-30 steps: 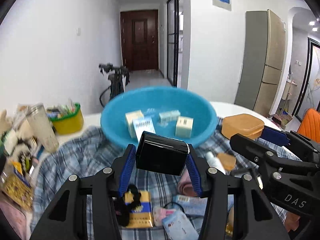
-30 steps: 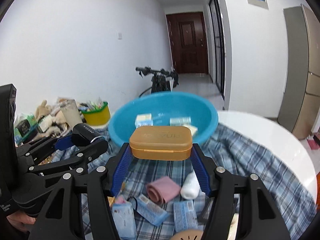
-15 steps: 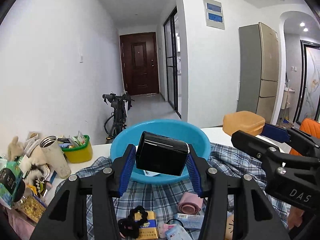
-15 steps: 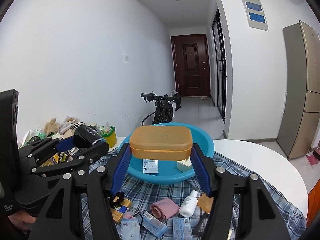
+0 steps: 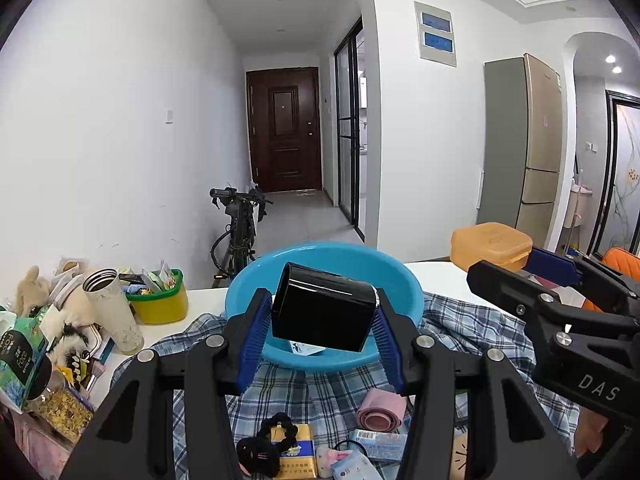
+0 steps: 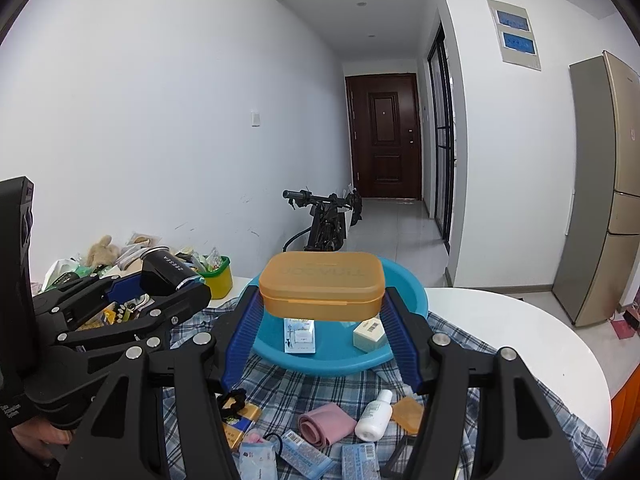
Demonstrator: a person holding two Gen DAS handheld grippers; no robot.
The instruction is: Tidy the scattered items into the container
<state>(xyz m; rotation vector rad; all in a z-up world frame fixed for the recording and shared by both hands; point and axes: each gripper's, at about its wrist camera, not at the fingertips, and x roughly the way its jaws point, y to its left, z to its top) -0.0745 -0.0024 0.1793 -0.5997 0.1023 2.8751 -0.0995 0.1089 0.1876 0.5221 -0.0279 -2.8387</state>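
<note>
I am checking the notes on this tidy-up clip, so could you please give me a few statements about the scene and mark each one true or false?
1. The left tool grips a black glossy container. True.
2. The right tool is empty. False: it is shut on an orange plastic case.
3. The blue basin already holds small boxes. True.
4. The pink roll lies in the basin. False: it lies on the plaid cloth in front of the basin.
5. The white bottle stands upright. False: it lies on its side on the cloth.
</note>
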